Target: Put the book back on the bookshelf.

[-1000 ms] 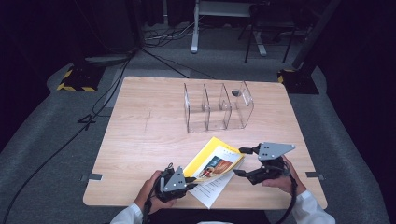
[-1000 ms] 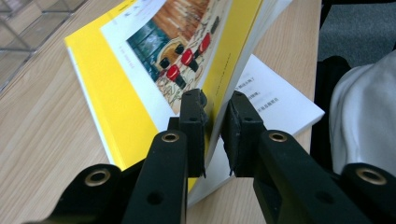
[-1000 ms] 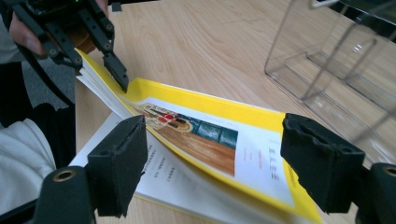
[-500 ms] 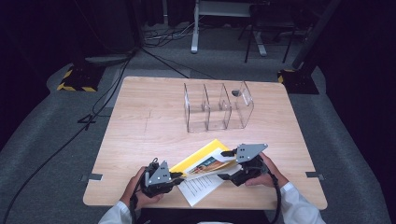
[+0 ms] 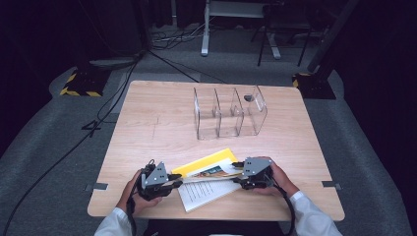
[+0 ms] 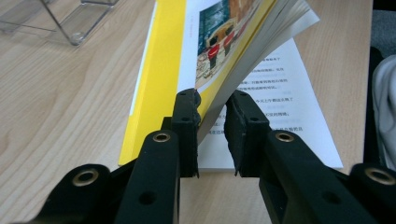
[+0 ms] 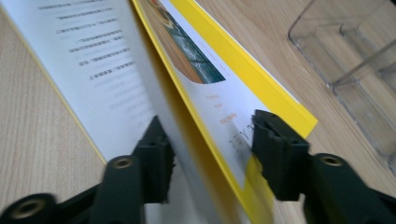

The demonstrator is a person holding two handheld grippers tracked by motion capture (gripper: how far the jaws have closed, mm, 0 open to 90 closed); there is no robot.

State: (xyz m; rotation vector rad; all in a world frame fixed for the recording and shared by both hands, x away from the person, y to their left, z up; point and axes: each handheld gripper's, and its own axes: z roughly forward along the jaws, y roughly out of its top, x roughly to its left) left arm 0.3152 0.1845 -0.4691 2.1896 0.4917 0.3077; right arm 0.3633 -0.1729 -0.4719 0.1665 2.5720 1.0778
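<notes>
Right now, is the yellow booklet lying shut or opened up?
Opened up: the yellow booklet's upper pages lift off a printed white page, gripped by the left gripper.

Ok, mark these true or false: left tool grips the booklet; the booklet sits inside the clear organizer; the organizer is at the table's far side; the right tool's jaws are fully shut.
1. The left tool grips the booklet: true.
2. The booklet sits inside the clear organizer: false, it is on the table near the person.
3. The organizer is at the far side: true.
4. The right tool is fully shut: false, its jaws straddle the booklet, a gap showing.
</notes>
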